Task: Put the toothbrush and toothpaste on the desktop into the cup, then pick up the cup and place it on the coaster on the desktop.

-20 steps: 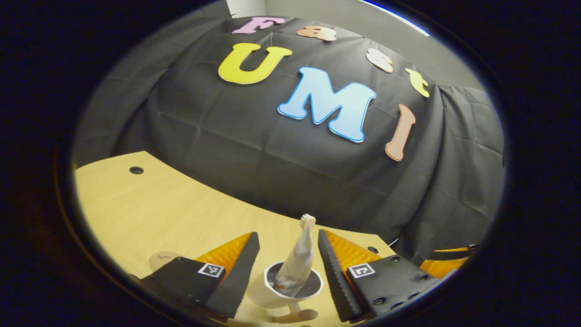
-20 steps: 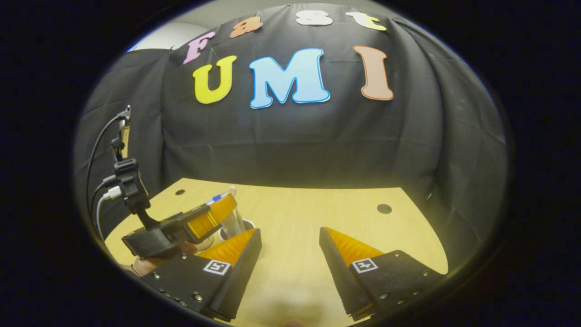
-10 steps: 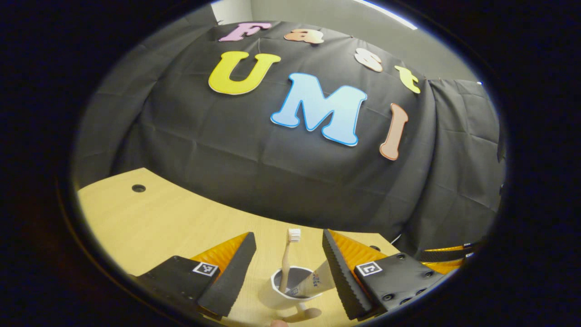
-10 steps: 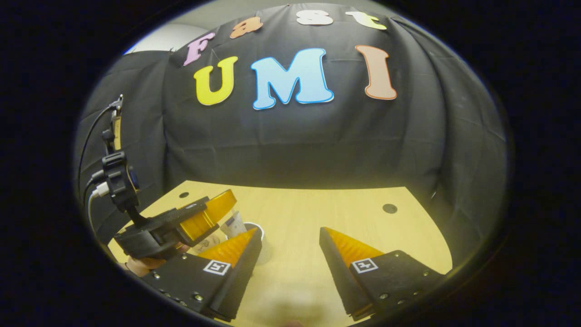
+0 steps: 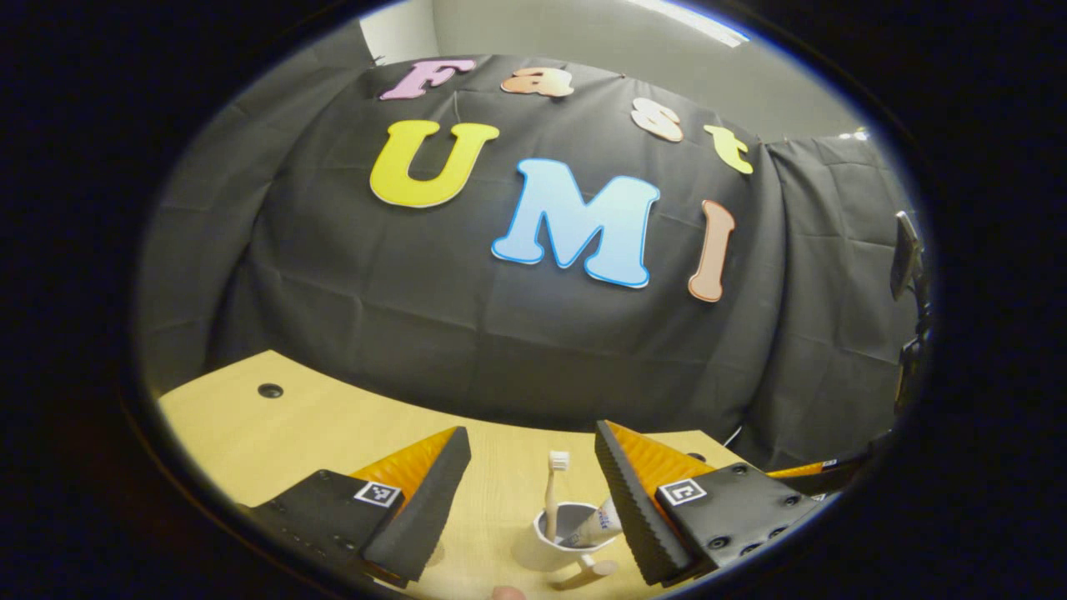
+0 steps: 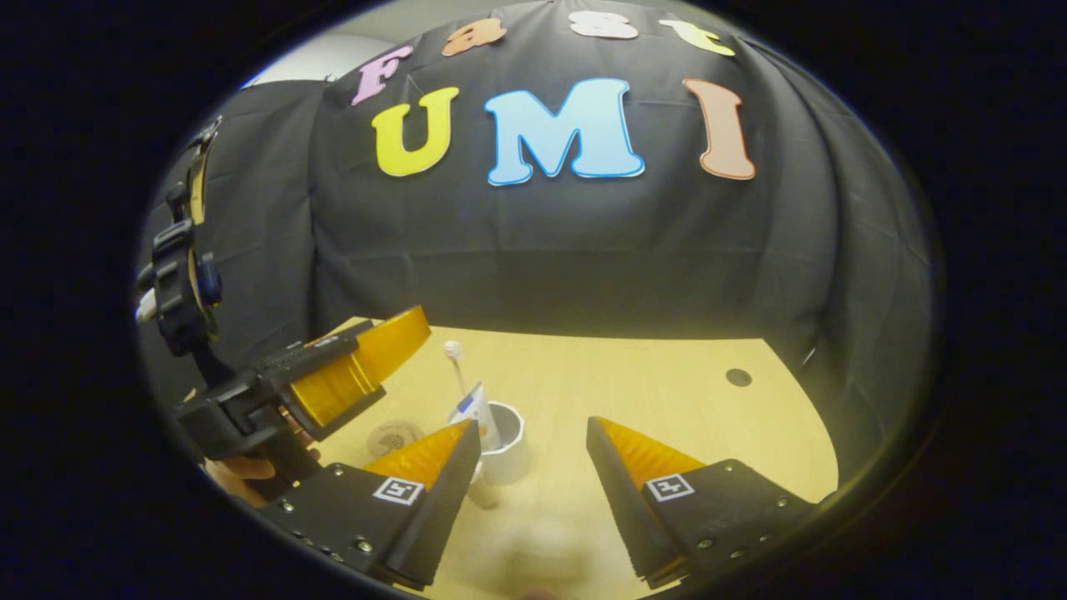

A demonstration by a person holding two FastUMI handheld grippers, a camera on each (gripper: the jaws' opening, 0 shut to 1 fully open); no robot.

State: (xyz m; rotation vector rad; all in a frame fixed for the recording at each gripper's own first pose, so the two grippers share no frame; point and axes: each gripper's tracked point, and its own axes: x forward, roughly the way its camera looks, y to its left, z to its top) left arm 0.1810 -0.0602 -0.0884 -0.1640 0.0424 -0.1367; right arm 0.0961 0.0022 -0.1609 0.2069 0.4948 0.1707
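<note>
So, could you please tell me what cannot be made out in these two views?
- Cup base: left gripper view, cut off by the bottom edge.
- Toothpaste lower end: right gripper view, hidden inside the cup and behind the right gripper finger.
- Coaster: right gripper view, its pattern too small and dim, its near edge hidden by that finger.
- Toothbrush handle end: left gripper view, hidden inside the cup.

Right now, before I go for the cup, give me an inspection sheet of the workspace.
Surface: wooden desktop, with round holes.
Job's things: toothbrush and toothpaste stand in the white cup; coaster lies beside the cup, bare.
Clutter: nothing seen.
Grippers: left hand-held gripper open, above the cup; right hand-held gripper open, holding nothing.
Cables: a plug and cable on the left hand-held gripper's mount.
Surroundings: black cloth wall.
</note>
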